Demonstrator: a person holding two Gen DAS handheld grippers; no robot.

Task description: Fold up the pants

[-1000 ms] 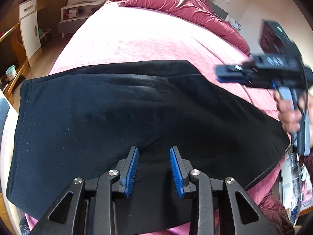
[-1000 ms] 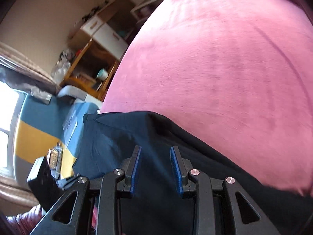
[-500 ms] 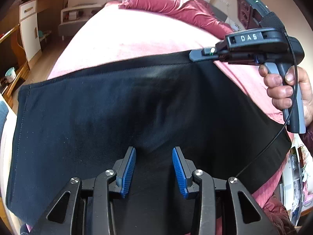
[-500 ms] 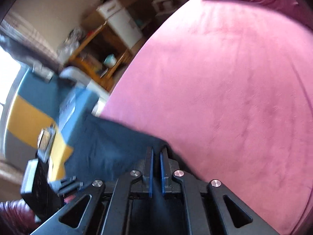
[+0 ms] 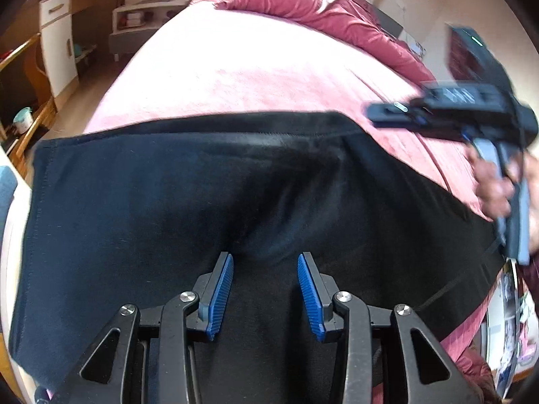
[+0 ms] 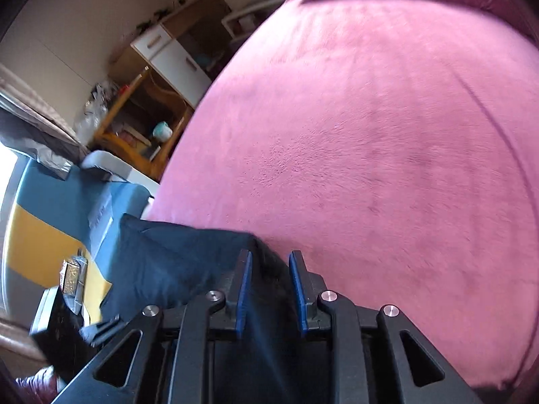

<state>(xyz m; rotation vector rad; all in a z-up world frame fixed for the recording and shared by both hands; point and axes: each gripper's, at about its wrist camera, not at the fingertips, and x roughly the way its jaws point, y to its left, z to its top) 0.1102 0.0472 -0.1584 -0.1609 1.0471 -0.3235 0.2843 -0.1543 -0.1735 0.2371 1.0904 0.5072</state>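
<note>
Left gripper [image 5: 265, 289]: in the left wrist view its 2 blue-padded fingers stand apart with nothing between them, poised low over the near part of the pants [image 5: 168, 208]. Whether the pads touch the cloth cannot be told. The pants are dark, spread wide across the near end of the bed [image 5: 256, 77], with a straight far edge and a stitched hem at the left. A shallow crease runs up the middle, ahead of the fingers. The right gripper [image 5: 380, 114] appears in this view blurred, held in the person's right hand [image 5: 495, 185], above the bed just beyond the far right part of the garment. Its jaw state cannot be read from here. A rumpled red quilt [image 5: 323, 10] lies at the head of the bed.

Right wrist view: the right gripper [image 6: 269, 289] has its fingers apart by a moderate gap. Dark cloth of the pants [image 6: 175, 262] shows between and behind them, but the pads do not look pressed onto it, so I judge nothing is clamped. A corner of the garment sits just ahead of the left finger, with bare pink bed [image 6: 370, 134] beyond.

Assessment: the garment appears laid out flat, and the step in hand is taking hold for a fold. No fold is being carried at this moment. The next move calls for each gripper to close on an edge or corner, catching all layers, before lifting the cloth across.
</note>
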